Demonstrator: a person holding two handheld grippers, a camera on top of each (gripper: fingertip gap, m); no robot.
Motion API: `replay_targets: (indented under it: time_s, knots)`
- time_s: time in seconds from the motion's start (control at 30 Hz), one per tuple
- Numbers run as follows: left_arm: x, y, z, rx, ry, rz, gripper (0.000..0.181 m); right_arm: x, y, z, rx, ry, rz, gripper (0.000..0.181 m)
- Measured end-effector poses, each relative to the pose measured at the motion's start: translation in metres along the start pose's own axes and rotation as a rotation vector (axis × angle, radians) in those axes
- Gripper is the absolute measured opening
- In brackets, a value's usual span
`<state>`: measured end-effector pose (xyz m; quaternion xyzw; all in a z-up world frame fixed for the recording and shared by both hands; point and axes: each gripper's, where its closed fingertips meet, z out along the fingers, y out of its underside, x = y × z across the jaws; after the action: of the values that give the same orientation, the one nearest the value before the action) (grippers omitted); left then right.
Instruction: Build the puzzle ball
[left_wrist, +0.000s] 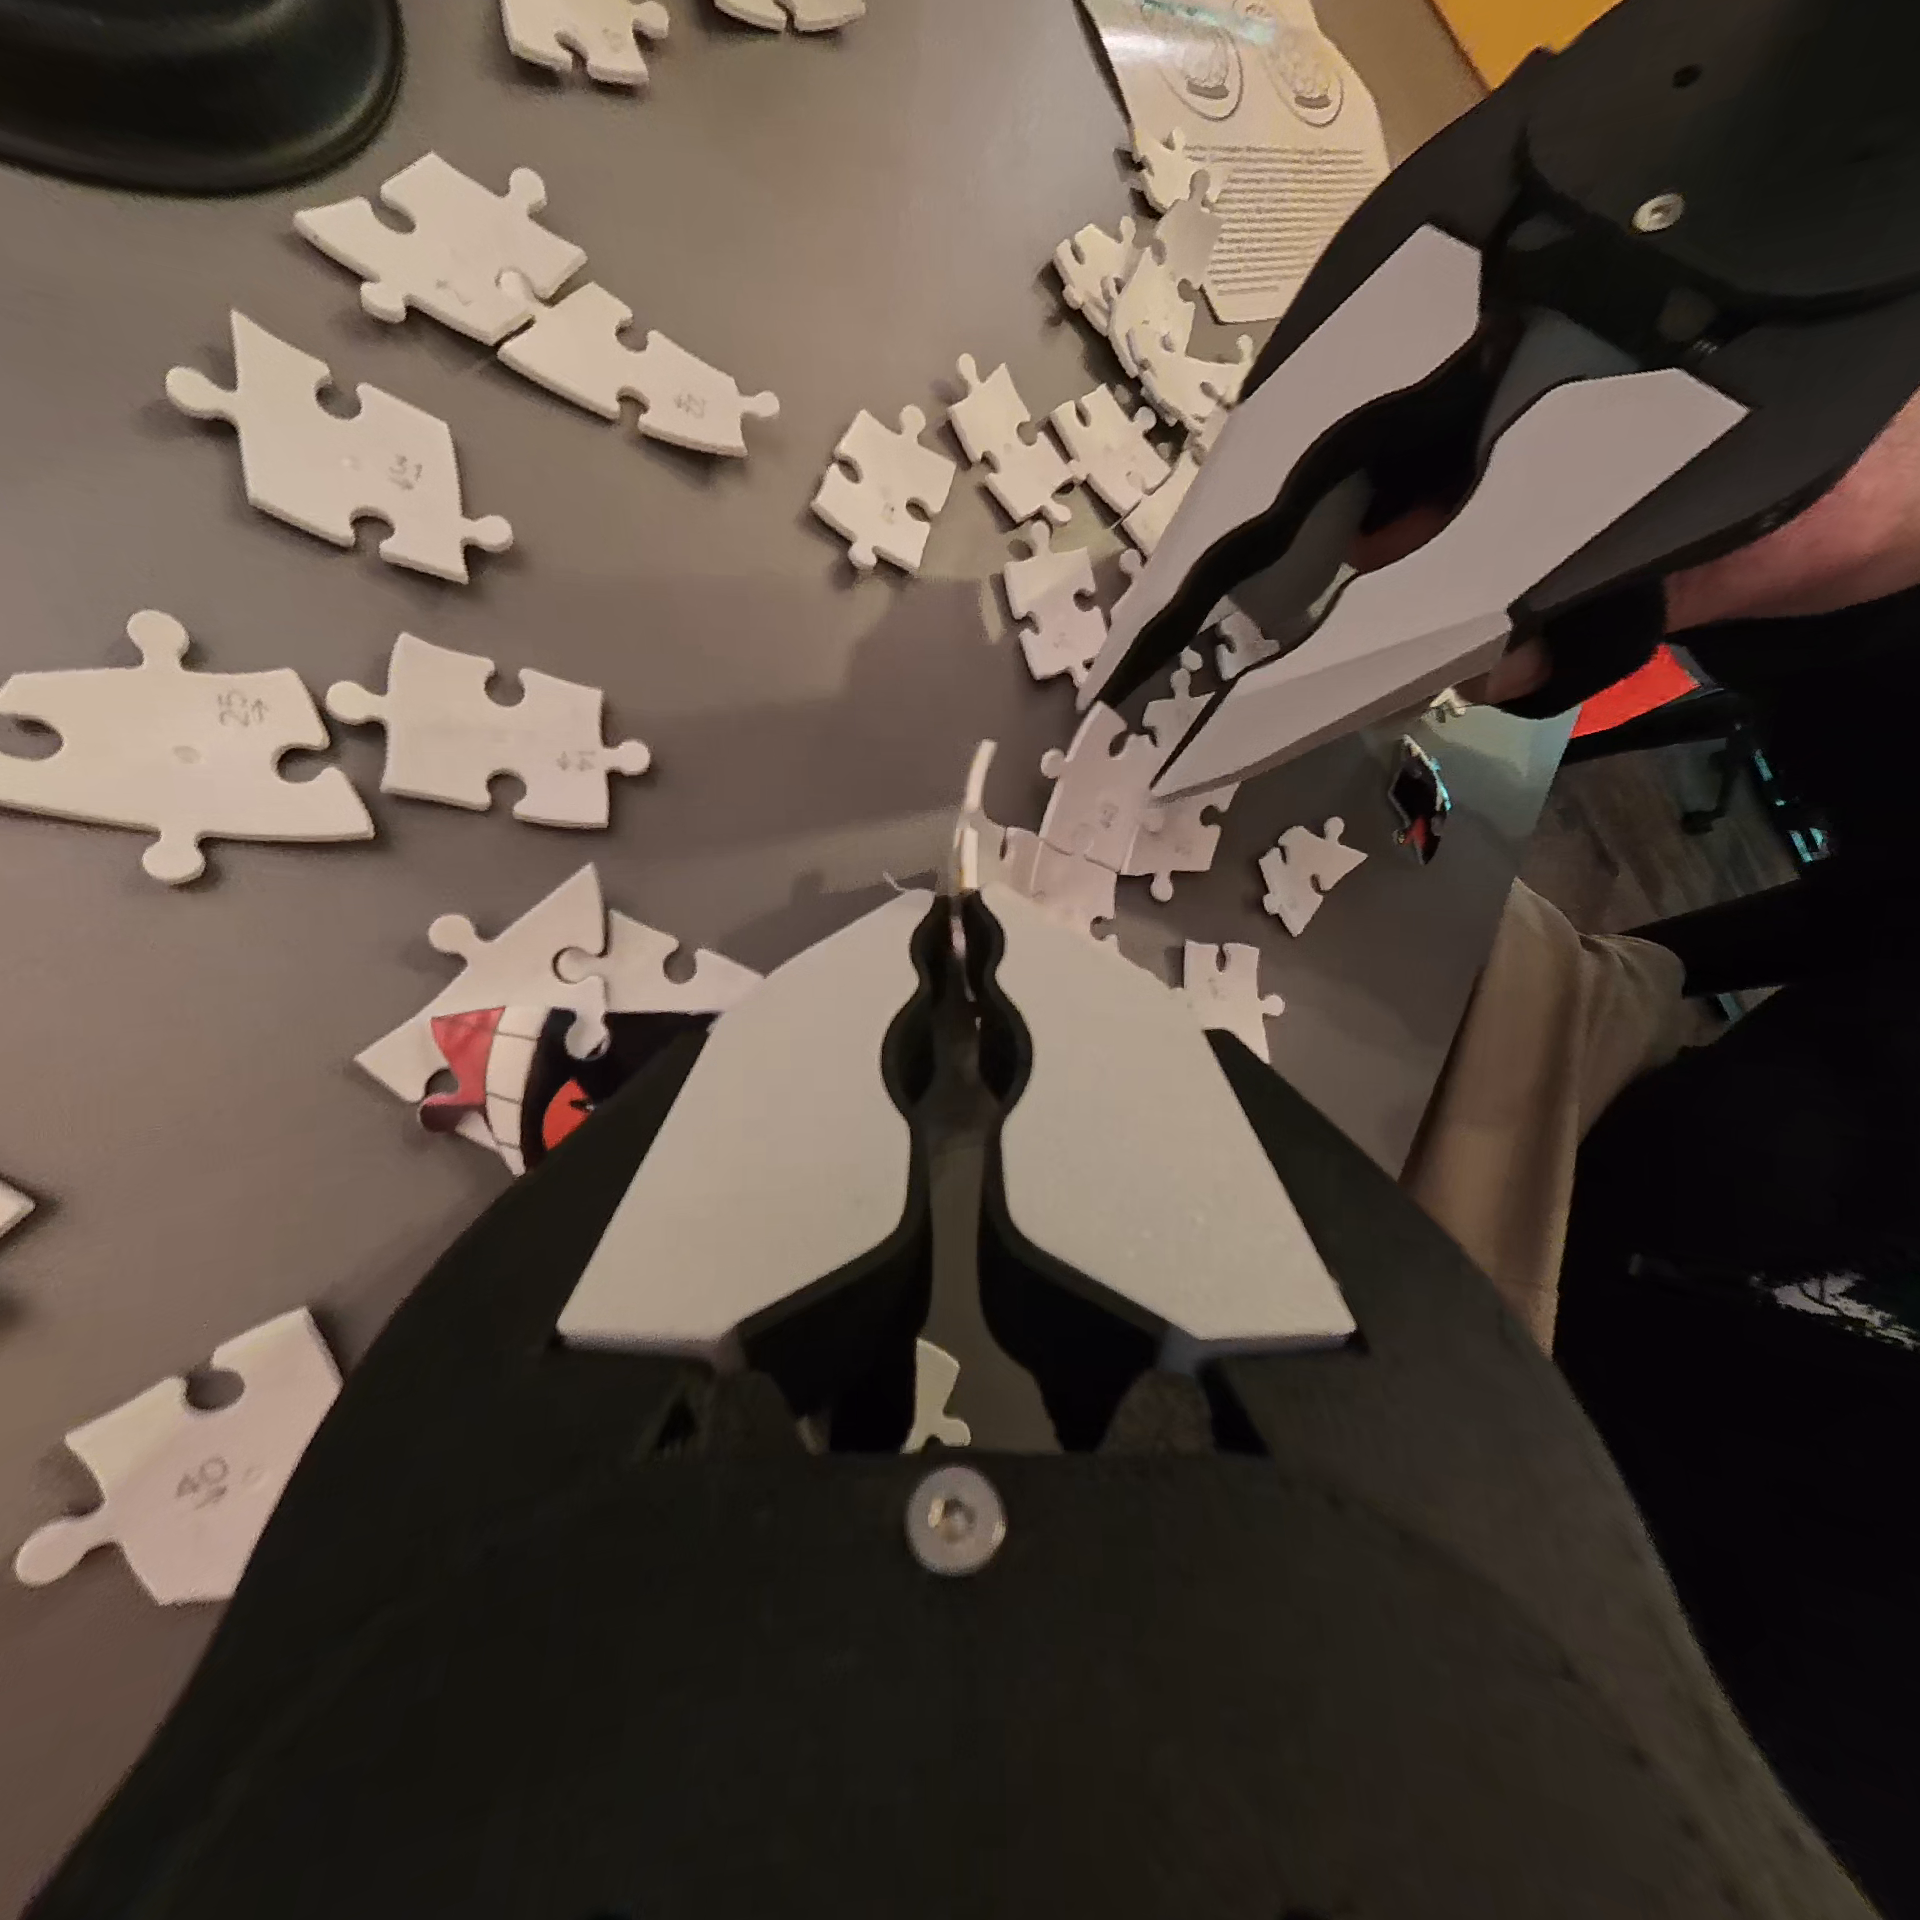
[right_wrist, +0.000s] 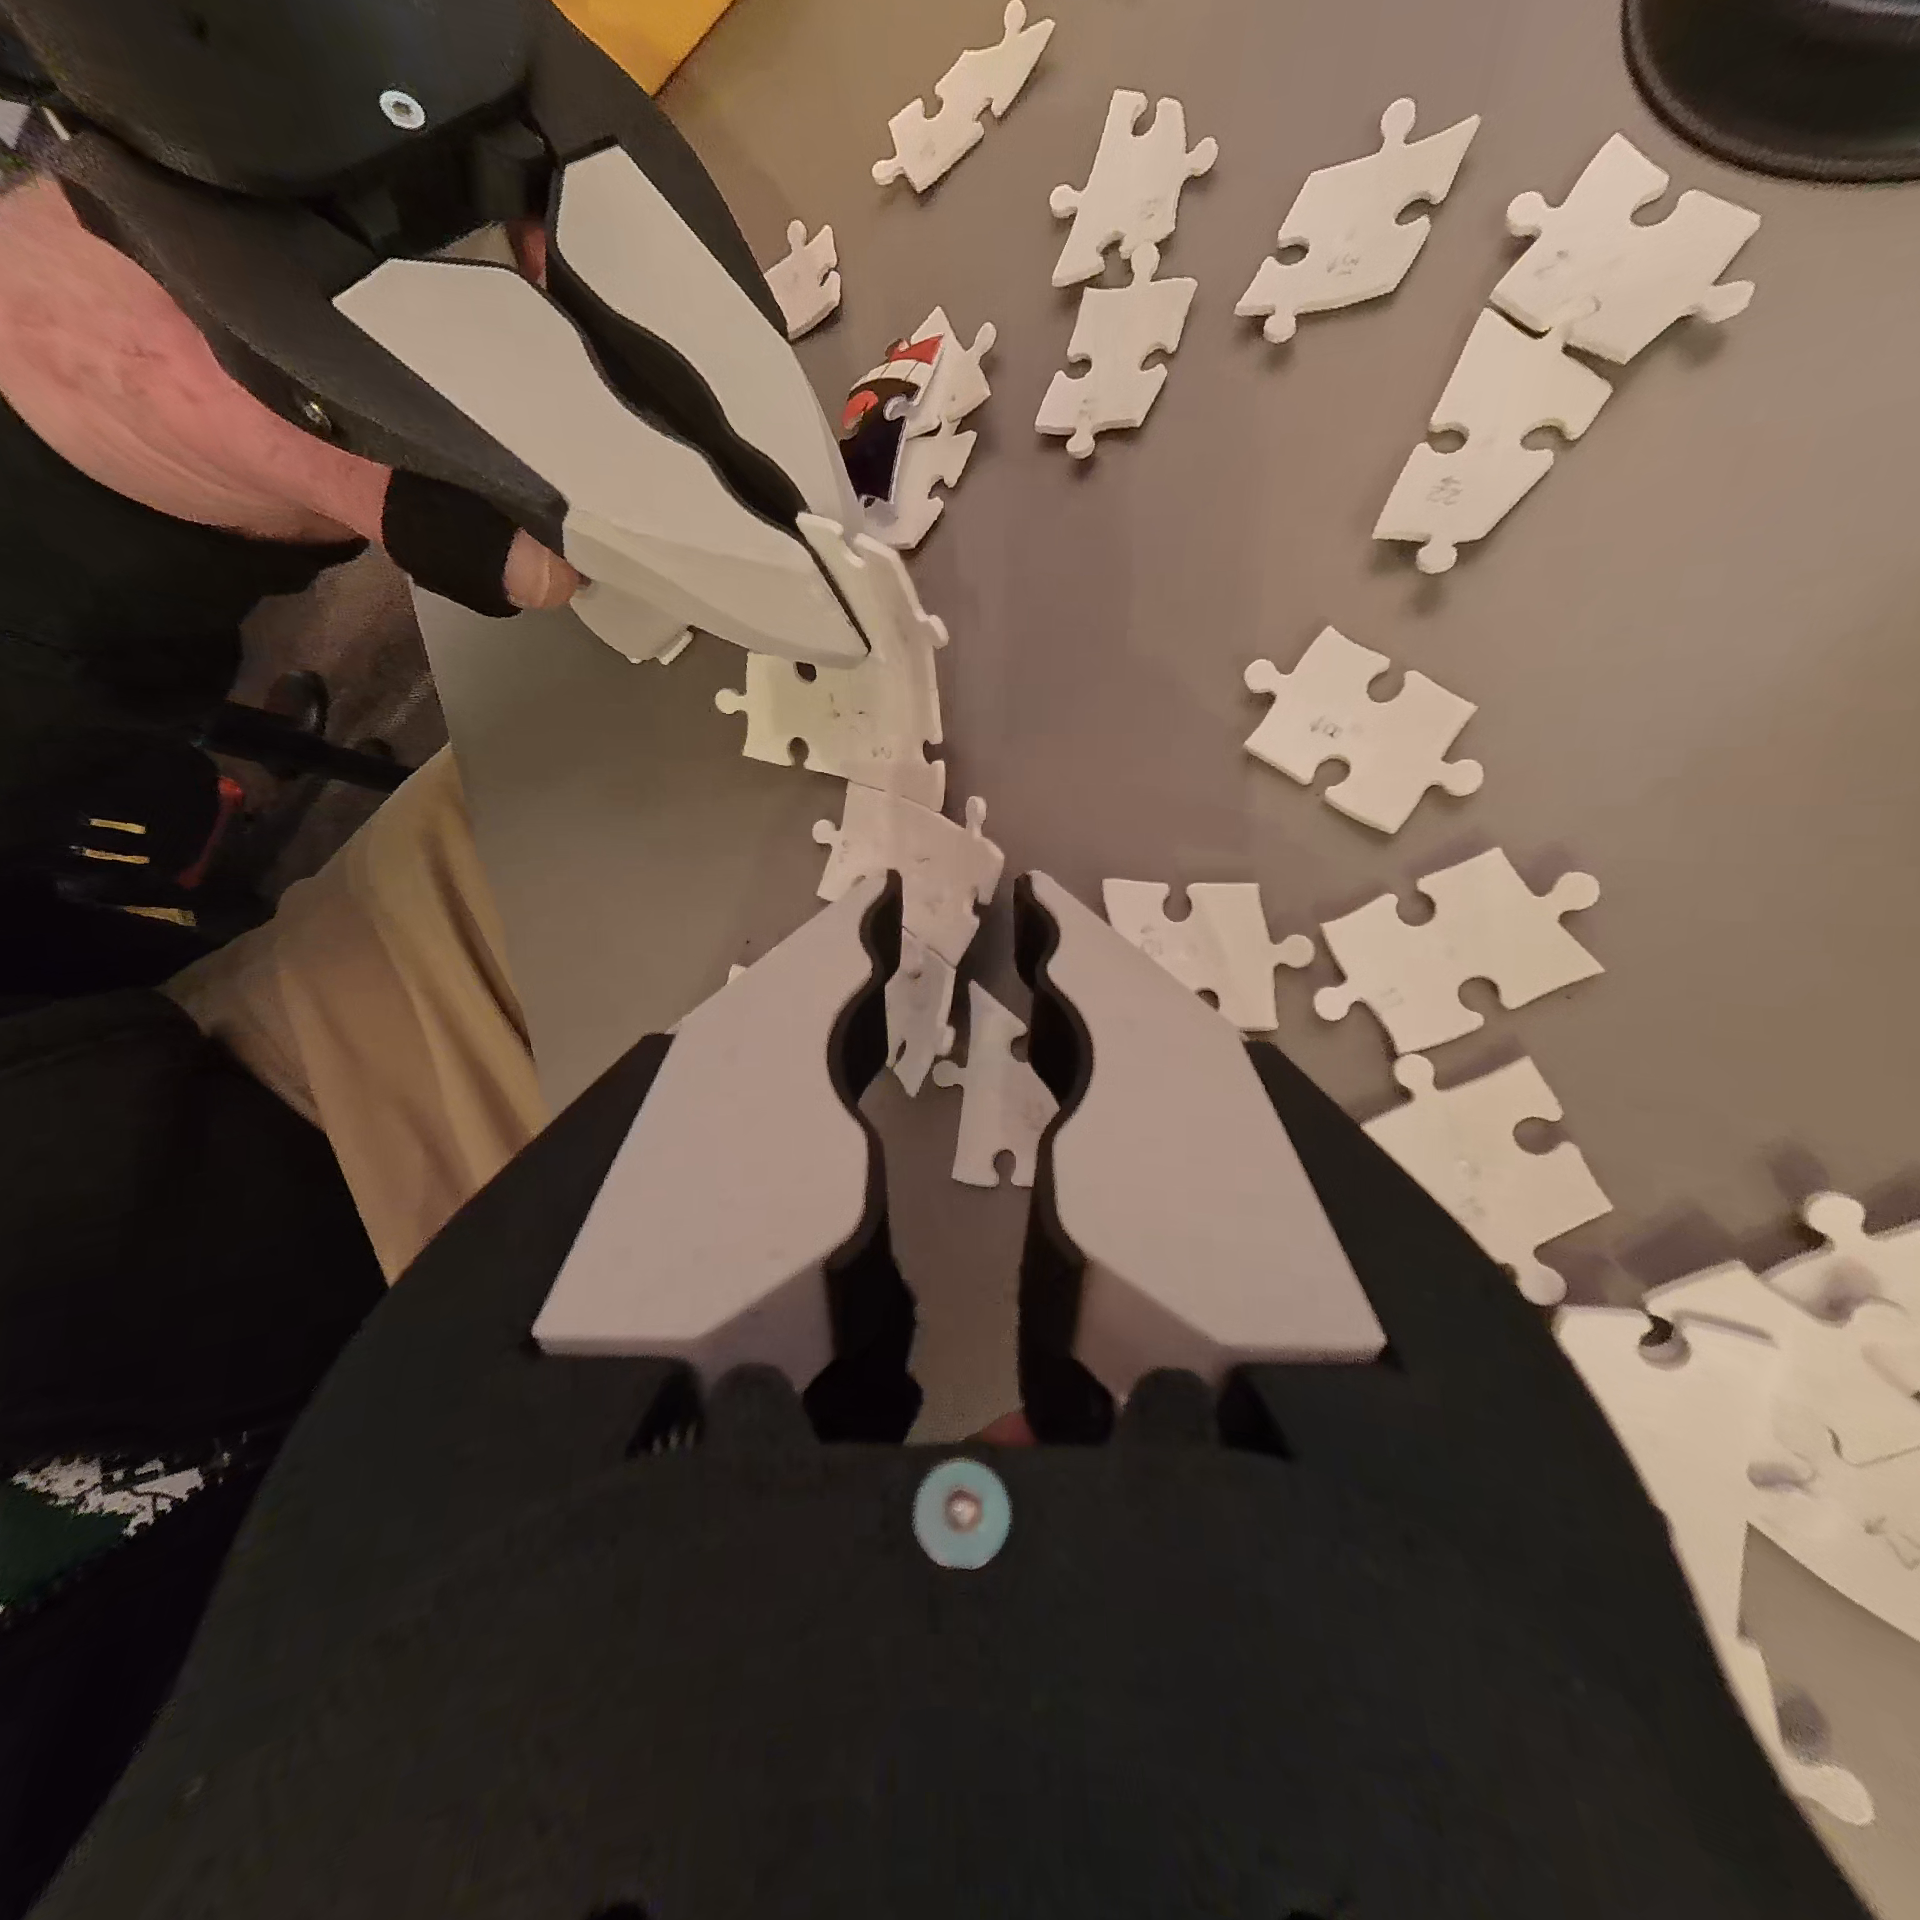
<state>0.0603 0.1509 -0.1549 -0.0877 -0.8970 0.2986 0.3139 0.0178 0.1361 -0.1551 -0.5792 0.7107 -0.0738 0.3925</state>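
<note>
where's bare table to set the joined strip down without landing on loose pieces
Best patch: the bare grey table in the middle, between the big loose pieces on one side and the joined strip held by the left gripper. Crowded: the heap of small pieces near the right gripper and paper leaflet.

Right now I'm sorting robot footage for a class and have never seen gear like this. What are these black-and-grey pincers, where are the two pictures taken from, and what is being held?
They are hand-held tools: a person squeezes one two-finger gripper in each hand, and a camera on each looks along its fingers. One picture comes from the left gripper, the other from the right gripper. On the grey table lie loose white puzzle pieces, mostly blank side up, and a printed sheet. The left gripper is shut on one end of a curved strip of joined pieces. The right gripper is open around the strip's other end.
</note>
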Motion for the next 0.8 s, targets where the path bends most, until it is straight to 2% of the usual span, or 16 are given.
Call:
replay_targets:
  time_s: [0.17,0.33,0.53,0.8]
  knots:
    - [0.0054,-0.0021,0.0007,0.018,0.021,0.035,0.002,-0.003,0.0038,0.0063,-0.016,-0.036,0.019,0.018]
    - [0.0082,-0.0044,0.0009,0.036,0.037,0.057,0.002,-0.0051,0.0049,0.0104,-0.02,-0.052,0.023,0.006]
    - [0.0074,-0.0042,0.0005,0.042,0.048,0.049,0.003,-0.0065,0.003,0.0105,-0.004,-0.071,0.037,0.003]
    - [0.0088,-0.0017,0.0019,0.027,0.075,0.05,0.017,-0.0085,0.0005,0.0092,0.01,-0.082,0.027,0.001]
